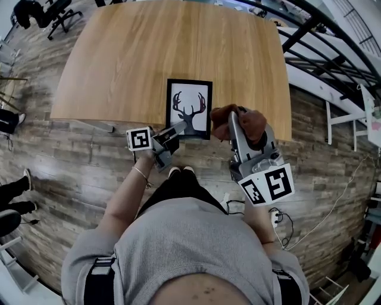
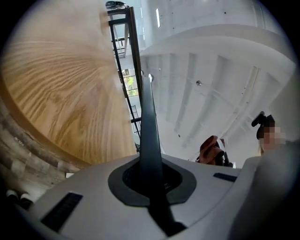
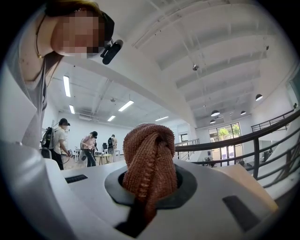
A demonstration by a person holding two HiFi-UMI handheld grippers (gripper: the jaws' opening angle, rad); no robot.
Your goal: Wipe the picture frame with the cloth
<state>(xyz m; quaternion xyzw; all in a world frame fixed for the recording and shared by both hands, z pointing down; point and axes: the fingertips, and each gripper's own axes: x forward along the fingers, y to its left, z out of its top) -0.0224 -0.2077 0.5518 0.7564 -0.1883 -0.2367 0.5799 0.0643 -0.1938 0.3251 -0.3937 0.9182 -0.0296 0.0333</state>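
Below me, a pale wooden table (image 1: 178,53) with rounded corners sits on a grey-brown plank floor (image 1: 59,155). There's a black office chair (image 1: 53,15) off at the far left corner. Looking up now: a white beamed ceiling (image 3: 211,56), strip lights (image 3: 126,105) glowing, round lamps (image 3: 214,113) hanging near tall windows (image 3: 227,133), and a black railing (image 3: 256,150) in front. People (image 3: 89,145) stand around a bench far back.
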